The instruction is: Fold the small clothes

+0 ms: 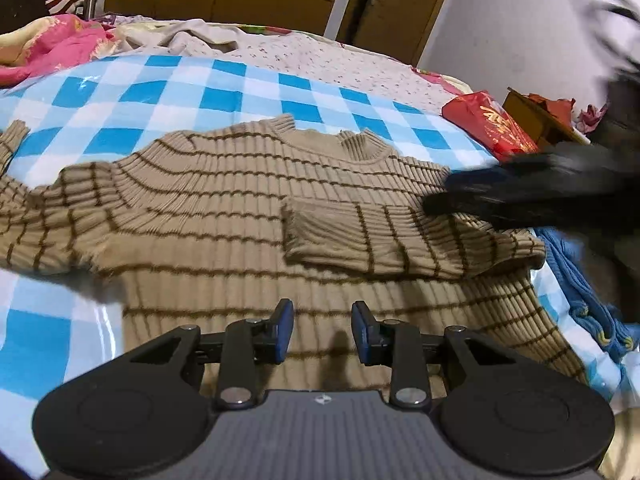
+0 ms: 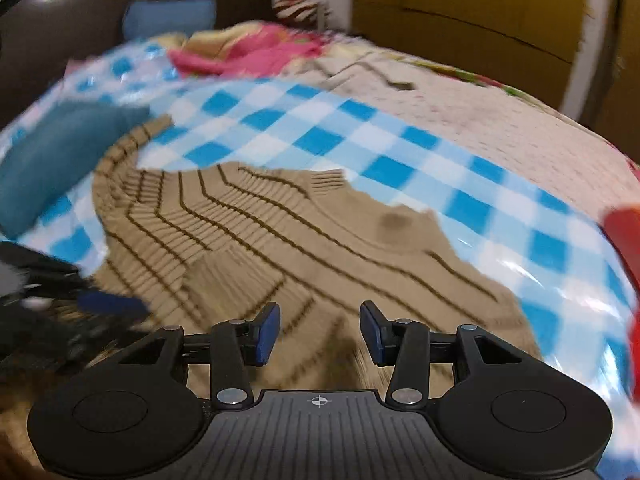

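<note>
A tan ribbed sweater with thin brown stripes point(image 1: 224, 208) lies flat on a blue-and-white checked sheet point(image 1: 224, 84). Its right sleeve point(image 1: 360, 236) is folded across the chest; the left sleeve stretches out to the left. My left gripper point(image 1: 322, 330) is open and empty above the sweater's lower part. My right gripper shows blurred at the right of the left wrist view point(image 1: 440, 196), over the right shoulder. In the right wrist view the right gripper point(image 2: 320, 330) is open and empty above the sweater point(image 2: 248, 232). The left gripper point(image 2: 112, 304) shows blurred at the left.
A pink patterned quilt point(image 1: 60, 44) and beige cloth lie at the far side of the bed. A red bag point(image 1: 492, 124) and a brown box point(image 1: 536, 116) sit at the right. Blue clothing point(image 1: 588, 300) lies at the right edge. A teal garment point(image 2: 52, 160) lies at the left.
</note>
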The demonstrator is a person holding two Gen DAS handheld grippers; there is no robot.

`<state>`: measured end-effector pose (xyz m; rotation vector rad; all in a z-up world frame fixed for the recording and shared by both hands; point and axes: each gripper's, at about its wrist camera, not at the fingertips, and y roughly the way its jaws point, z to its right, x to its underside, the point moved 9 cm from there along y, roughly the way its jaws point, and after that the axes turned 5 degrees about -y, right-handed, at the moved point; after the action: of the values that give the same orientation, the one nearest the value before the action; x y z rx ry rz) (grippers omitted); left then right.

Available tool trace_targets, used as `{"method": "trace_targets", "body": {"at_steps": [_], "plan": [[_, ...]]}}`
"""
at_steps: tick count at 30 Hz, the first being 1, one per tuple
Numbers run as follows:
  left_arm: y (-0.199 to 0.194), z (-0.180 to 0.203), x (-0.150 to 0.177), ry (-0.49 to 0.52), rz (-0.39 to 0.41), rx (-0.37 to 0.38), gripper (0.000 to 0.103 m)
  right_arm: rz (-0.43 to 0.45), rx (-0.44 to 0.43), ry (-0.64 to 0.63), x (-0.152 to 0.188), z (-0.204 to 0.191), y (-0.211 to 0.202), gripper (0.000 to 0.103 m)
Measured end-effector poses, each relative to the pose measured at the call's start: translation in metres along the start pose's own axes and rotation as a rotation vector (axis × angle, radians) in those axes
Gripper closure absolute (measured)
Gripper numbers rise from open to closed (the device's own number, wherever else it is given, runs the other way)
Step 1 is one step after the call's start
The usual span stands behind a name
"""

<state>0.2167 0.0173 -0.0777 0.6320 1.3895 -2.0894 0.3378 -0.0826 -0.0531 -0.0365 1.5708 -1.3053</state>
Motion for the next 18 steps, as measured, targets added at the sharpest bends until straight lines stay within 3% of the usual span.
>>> {"method": "trace_targets", "body": {"at_steps": [4,8,10,11,18], "plan": [[0.001,-0.007,0.009,-0.014,0.003,0.025,0.061,-0.074,-0.095,-0.061,-0.005,-0.016,0.04,0.059],[0.0,-0.007,0.011,-0.011,0.008,0.055,0.061,-0.127,-0.113,-0.13,0.0,-0.027,0.058,0.057],[-0.001,-0.008,0.012,-0.016,0.007,0.067,0.061,-0.148,-0.125,-0.095,0.0,-0.028,0.061,0.072],[-0.002,-0.009,0.012,-0.021,0.007,0.074,0.061,-0.151,-0.139,-0.072,-0.001,-0.029,0.058,0.09],[-0.011,-0.013,0.008,-0.031,0.038,0.096,0.061,-0.06,-0.155,-0.014,-0.04,-0.043,0.038,0.094]]}}
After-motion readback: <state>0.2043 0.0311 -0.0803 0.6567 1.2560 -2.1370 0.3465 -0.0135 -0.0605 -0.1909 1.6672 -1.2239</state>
